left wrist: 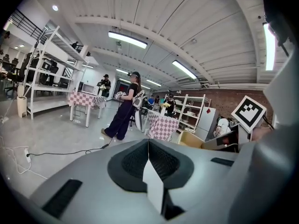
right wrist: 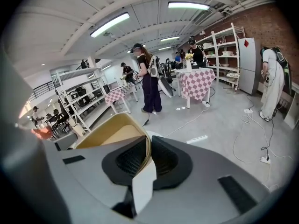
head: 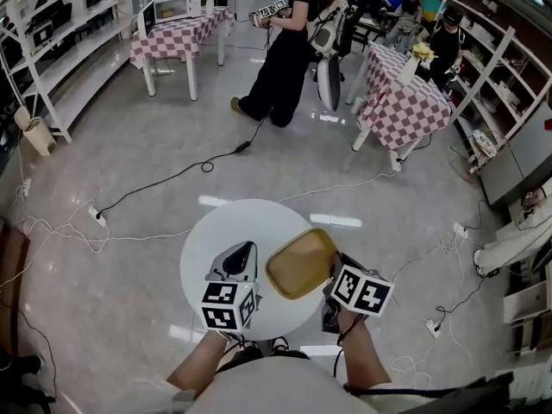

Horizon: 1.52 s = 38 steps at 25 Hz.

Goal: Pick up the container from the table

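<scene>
- Your right gripper (right wrist: 149,142) is clenched on the container (right wrist: 112,133). Its jaws are nearly together, and only the thin tan side wall stands between the black pads (right wrist: 133,160).
- In the right gripper view, the container spreads up and to the left of the jaws with its open side facing the camera. The pinched stretch of rim runs straight down into the gap.
- Your left gripper (left wrist: 148,144) is closed on nothing. Its jaws meet along one line, and only floor shows past the tips.
- In the head view, the container (head: 300,263) lies between the two grippers. It touches the right gripper (head: 333,272) and sits just to the right of the left gripper (head: 244,254), over the round white table (head: 222,224).
- The container is tilted. You cannot tell whether its underside rests on the table.
- In the head view, the right gripper's marker cube (head: 362,290) covers its jaws and the gripped edge of the container.
- In the left gripper view, the container (left wrist: 192,138) shows only as a tan corner. The rest is cut off behind the right gripper's body.
</scene>
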### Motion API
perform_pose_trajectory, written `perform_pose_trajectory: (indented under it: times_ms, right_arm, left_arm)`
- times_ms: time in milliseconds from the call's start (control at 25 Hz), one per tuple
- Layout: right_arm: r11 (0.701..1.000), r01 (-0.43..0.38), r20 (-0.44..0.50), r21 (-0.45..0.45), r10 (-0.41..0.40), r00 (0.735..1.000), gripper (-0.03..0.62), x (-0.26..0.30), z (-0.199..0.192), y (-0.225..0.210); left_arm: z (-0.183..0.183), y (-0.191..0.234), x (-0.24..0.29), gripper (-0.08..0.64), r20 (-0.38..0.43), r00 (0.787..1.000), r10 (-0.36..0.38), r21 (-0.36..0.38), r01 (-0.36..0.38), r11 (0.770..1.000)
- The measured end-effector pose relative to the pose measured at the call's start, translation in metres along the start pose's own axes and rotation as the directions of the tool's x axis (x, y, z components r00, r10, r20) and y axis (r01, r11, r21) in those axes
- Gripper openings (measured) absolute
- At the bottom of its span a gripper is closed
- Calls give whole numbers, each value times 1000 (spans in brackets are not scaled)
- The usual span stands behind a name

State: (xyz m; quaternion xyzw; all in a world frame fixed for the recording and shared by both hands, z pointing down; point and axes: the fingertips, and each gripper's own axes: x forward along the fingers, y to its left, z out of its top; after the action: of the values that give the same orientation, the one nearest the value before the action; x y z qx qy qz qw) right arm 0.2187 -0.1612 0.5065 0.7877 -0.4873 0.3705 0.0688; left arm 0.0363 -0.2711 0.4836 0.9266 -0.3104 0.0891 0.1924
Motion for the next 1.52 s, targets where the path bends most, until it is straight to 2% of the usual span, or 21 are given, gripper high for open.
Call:
perform_pose_trajectory:
  times_ms: [400, 640, 880, 1120, 1360, 1520]
  right_arm:
    - [993, 91, -11, 74, -91, 996, 55, -28, -20, -39]
    - [979, 154, 2, 135, -156, 988, 55, -46, -29, -76]
    - [964, 196, 1, 178, -199, 980, 55, -68, -36, -107]
    - [943, 248, 17, 220, -258, 966, 55, -92, -40, -158]
    - [928, 263, 39, 263, -283, 958, 55, -112, -42, -198]
    - [926, 275, 42, 260, -295, 954, 55, -126, -40, -221]
  left_arm:
    - [-12, -37, 14, 17, -50, 994, -102, 23, 103, 994]
    - [-20, -73, 26, 17, -76, 980, -184, 43, 188, 981]
    - [-24, -108, 35, 17, -104, 967, -231, 70, 239, 969]
    - [-31, -156, 47, 17, -111, 952, -284, 129, 297, 946]
    - [-37, -206, 54, 17, -123, 934, -335, 159, 351, 923]
    - [-36, -237, 57, 17, -126, 928, -350, 184, 369, 911]
